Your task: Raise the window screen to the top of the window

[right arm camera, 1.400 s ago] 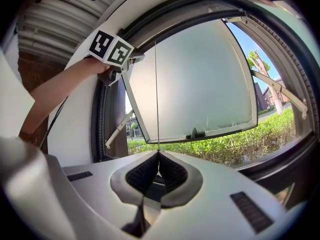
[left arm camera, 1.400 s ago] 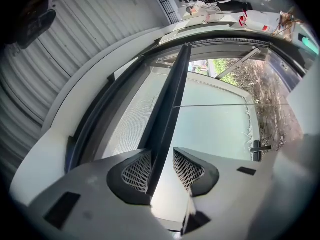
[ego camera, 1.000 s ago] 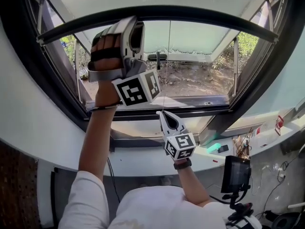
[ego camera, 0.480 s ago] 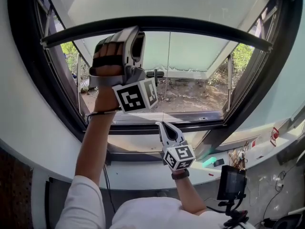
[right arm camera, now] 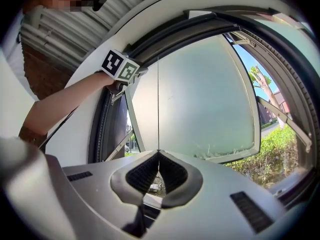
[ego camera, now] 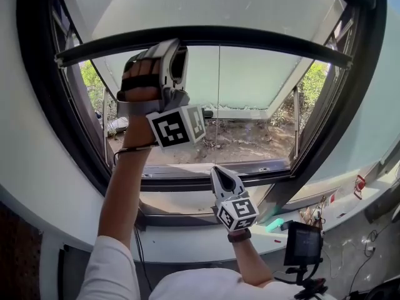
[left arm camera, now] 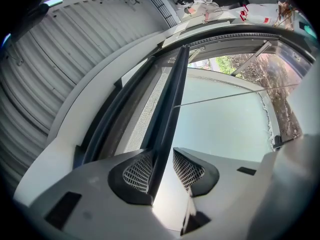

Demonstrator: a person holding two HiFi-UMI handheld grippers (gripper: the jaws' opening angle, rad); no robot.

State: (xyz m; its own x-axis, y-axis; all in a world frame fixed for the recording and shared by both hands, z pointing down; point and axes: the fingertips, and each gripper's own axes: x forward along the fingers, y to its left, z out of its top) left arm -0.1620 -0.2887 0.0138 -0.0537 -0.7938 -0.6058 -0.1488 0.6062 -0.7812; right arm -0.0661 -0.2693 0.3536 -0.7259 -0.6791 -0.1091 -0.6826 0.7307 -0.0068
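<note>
The window screen hangs in the top of the dark window frame and ends in a dark bottom bar. My left gripper is raised to that bar left of centre. In the left gripper view the bar runs between the mesh pads, and the left gripper is shut on it. A thin pull cord drops from the bar's middle. Lower down, over the sill, my right gripper points up. The cord ends between its closed tips, so the right gripper is shut on it.
Beyond the screen a frosted pane swings outward over bare ground and shrubs. The dark sill runs under the right gripper. A small mounted display and a green object sit at the lower right by the white ledge.
Both grippers have risen. The screen's bottom bar has gone up with the left gripper, and the right gripper has followed upward on the cord.
</note>
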